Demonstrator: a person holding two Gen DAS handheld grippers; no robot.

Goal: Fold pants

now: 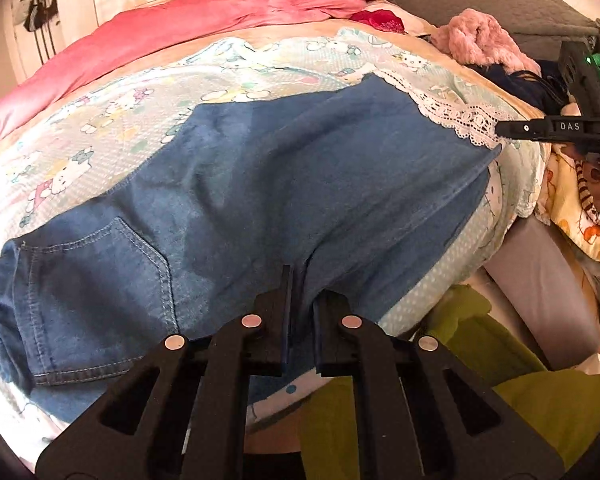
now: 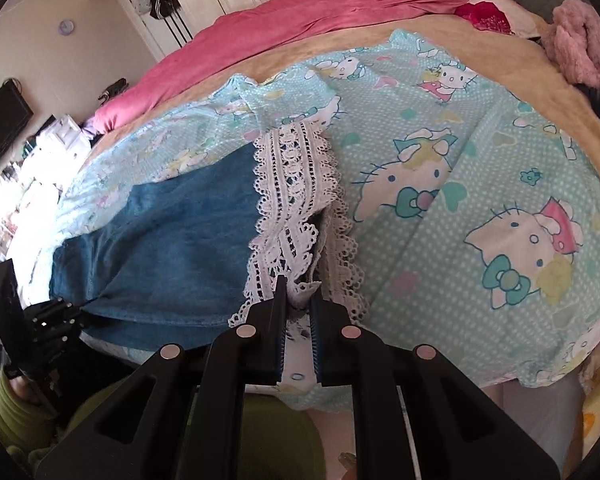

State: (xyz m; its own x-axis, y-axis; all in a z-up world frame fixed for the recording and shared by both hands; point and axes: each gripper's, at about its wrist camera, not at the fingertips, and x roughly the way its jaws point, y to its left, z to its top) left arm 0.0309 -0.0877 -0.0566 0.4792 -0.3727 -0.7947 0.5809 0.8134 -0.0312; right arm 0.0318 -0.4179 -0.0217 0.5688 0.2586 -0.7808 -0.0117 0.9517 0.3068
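Note:
Blue denim pants [image 1: 300, 168] lie flat across the bed, a back pocket [image 1: 100, 272] at the left and a white lace hem [image 1: 452, 112] at the right. My left gripper [image 1: 299, 276] is shut on the near edge of the pants around mid-leg. In the right wrist view, my right gripper [image 2: 299, 286] is shut on the near end of the lace hem [image 2: 296, 200], which bunches between its fingers. The denim [image 2: 180, 240] stretches left from there to the left gripper [image 2: 86, 308]. The right gripper [image 1: 500, 130] also shows at the hem in the left wrist view.
A turquoise cartoon-cat sheet [image 2: 460, 200] covers the bed under the pants. A pink quilt [image 1: 220, 12] lies along the far side, a fluffy pink garment [image 1: 480, 40] and loose clothes [image 1: 580, 200] at the right. The person's green clothing [image 1: 480, 340] is at the near bed edge.

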